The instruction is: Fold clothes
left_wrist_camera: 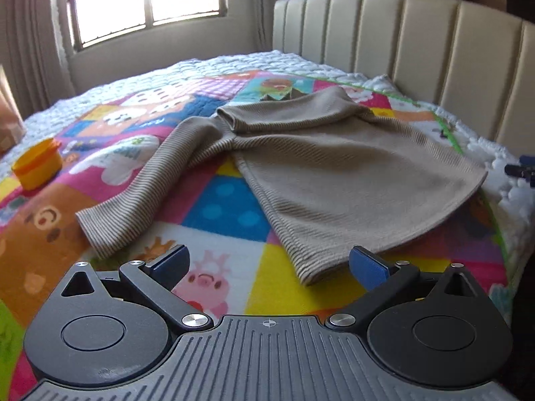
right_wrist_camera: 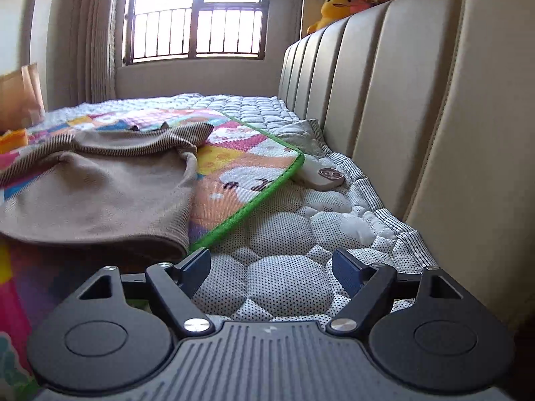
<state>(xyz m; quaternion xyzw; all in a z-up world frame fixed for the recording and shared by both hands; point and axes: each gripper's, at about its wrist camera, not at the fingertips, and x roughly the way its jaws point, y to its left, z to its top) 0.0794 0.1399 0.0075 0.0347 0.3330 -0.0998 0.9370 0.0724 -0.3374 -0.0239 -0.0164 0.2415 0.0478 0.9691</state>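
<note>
- The tan sweater (left_wrist_camera: 334, 173) lies spread on the colourful blanket (left_wrist_camera: 227, 207) covering the bed, one sleeve (left_wrist_camera: 140, 190) stretched out to the left.
- The left gripper (left_wrist_camera: 267, 265) hovers near the sweater's hem, fingers wide with nothing between them.
- The right gripper (right_wrist_camera: 272, 267) sits low over the quilted mattress (right_wrist_camera: 287, 234) beside the blanket's green edge, fingers wide and empty.
- An orange container (left_wrist_camera: 36, 167) sits well apart from the sweater.
</note>
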